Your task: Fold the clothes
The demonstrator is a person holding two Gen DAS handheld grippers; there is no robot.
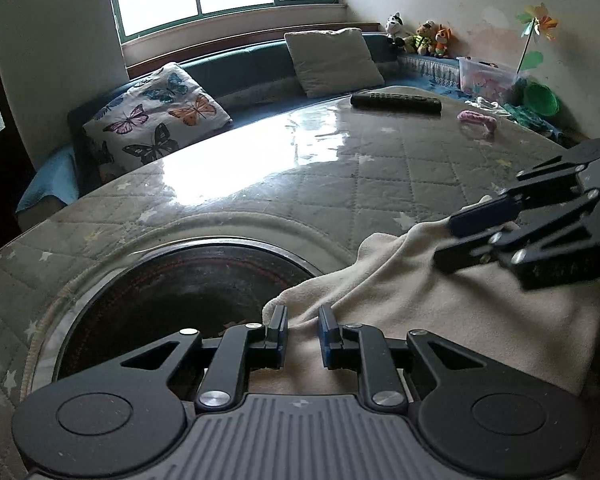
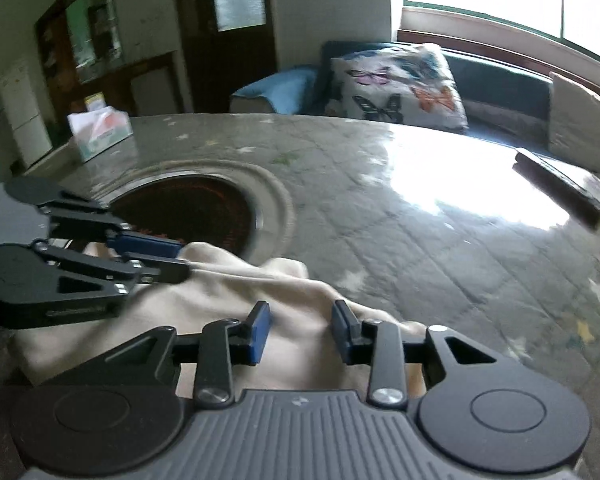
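A cream garment (image 1: 440,296) lies bunched at the near edge of the quilt-covered table (image 1: 340,176), beside a dark round recess (image 1: 188,292). My left gripper (image 1: 303,330) is open, its fingers straddling a ridge of the cloth. My right gripper (image 2: 302,330) is open too, over the same garment (image 2: 236,300). In the left wrist view the right gripper (image 1: 446,242) comes in from the right with its fingers over the cloth. In the right wrist view the left gripper (image 2: 180,258) comes in from the left, its fingertips at a fold.
A black remote control (image 1: 396,102) and a pink item (image 1: 476,118) lie at the table's far side. A tissue box (image 2: 100,130) stands at the far left. A bench with a butterfly cushion (image 1: 156,120) and a grey cushion (image 1: 334,60) runs under the window.
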